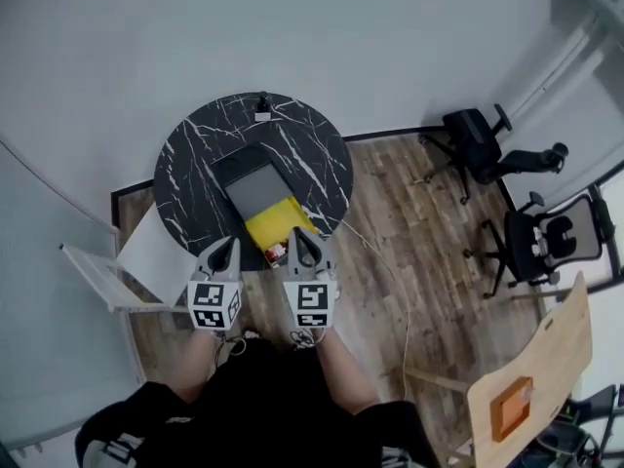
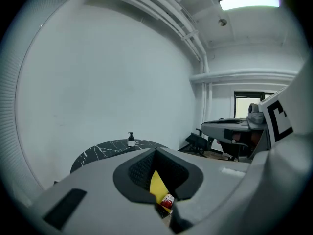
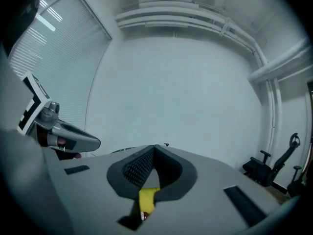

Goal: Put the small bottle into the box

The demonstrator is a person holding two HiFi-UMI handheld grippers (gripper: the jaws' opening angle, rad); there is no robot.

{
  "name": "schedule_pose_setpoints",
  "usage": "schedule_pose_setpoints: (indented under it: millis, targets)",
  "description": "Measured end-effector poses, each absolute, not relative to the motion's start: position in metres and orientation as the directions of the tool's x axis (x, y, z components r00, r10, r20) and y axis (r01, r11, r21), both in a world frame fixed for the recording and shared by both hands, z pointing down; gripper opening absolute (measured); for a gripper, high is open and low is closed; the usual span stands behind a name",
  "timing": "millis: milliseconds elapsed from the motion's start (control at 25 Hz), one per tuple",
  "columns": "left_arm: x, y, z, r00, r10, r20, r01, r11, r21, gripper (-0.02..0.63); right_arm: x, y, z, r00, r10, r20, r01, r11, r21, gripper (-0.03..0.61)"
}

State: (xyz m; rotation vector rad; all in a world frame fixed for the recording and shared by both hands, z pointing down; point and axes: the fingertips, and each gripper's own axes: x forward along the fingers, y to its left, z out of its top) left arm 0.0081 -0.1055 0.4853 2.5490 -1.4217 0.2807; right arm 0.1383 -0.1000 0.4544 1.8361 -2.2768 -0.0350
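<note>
On the round black marble table [image 1: 195,154] lies an open dark grey box [image 1: 249,185] with a yellow flap [image 1: 278,222] folded toward me. The small red-and-white bottle [image 1: 276,253] lies just in front of that flap, at the table's near edge, between my two grippers. My left gripper [image 1: 227,244] and right gripper [image 1: 306,235] hover side by side above that edge, both shut with nothing held. In the left gripper view the jaws [image 2: 156,151] meet, and the bottle [image 2: 167,201] and yellow flap [image 2: 157,187] show below them. The right gripper [image 3: 154,147] is also shut, yellow flap [image 3: 148,197] beneath.
A small pump bottle [image 1: 263,107] stands at the table's far edge. A white panel [image 1: 117,271] leans at the table's left. Two black office chairs [image 1: 478,149] [image 1: 546,242] and a wooden chair [image 1: 536,378] stand on the right. A cable [image 1: 390,266] runs across the wooden floor.
</note>
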Motion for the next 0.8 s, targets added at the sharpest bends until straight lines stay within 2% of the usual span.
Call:
schedule_pose_setpoints:
  millis: [400, 800]
  targets:
    - [0.024, -0.089, 0.423, 0.467, -0.872, 0.146, -0.884, -0.464, 0.053, -0.002, 0.151, -0.076, 0.391, -0.272, -0.961, 0.048, -0.949, 0.276, 0.15, -0.006]
    - [0.046, -0.075, 0.418, 0.464, -0.872, 0.154, -0.885, -0.464, 0.035, -0.001, 0.17, -0.065, 0.393, -0.304, -0.951, 0.059, -0.932, 0.309, 0.188, -0.005]
